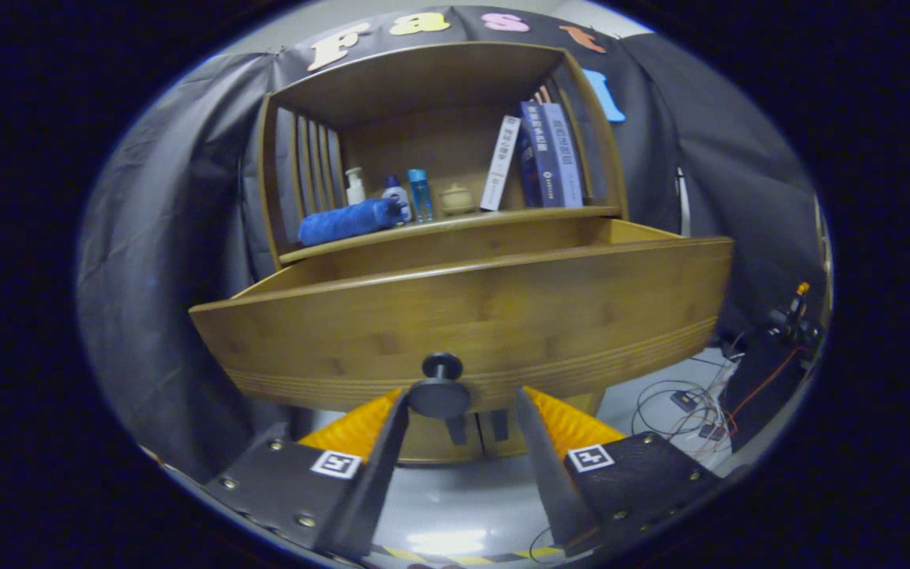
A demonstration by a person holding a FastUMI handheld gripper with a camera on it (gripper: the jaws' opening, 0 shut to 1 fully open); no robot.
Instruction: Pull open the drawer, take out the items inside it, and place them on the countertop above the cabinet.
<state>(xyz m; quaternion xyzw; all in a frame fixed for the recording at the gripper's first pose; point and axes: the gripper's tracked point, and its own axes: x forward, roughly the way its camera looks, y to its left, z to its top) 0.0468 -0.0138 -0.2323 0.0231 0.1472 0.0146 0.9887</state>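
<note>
i've got the tool [461, 407] sitting low in front of the drawer [463, 324], fingers spread apart, with the dark round knob [440, 393] right between them; the one finger looks to brush the knob's edge, the other stands clear of it, so i call this released, not gripping. the drawer stands pulled well out from the cabinet [439, 126], its front panel wide across my view and its side walls running back toward the body. from down here i can't see over the front panel, so whatever lies inside is hidden from me. up on the table [455, 223] above the drawer there's a rolled blue towel [348, 220], a few small bottles [396, 195], a little pot [456, 198] and some books [543, 154] leaning at the far end. my read: the pulling step is done or nearly so, and taking things out hasn't started. next i need to back off the knob, lift above the front panel, tilt down to find the contents, then pick a bare patch of table between the towel and the books.
</note>
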